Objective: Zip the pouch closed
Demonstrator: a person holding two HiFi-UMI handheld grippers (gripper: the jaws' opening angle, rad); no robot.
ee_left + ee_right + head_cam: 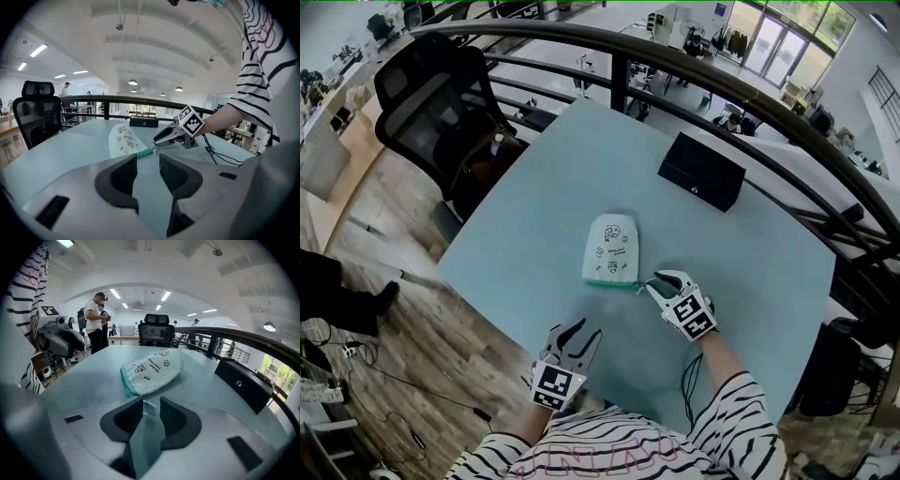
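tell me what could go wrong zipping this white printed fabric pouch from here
1. The left gripper hangs open short of the white printed fabric pouch, so nothing pins it; a pull may drag it across the pale teal table.
2. The right gripper stands open around a small pale tab; it may slip out.

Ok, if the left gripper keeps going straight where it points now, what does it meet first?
Most likely the teal zipper edge of the pouch, beside the right gripper. Depth is unclear, so the table could come first.
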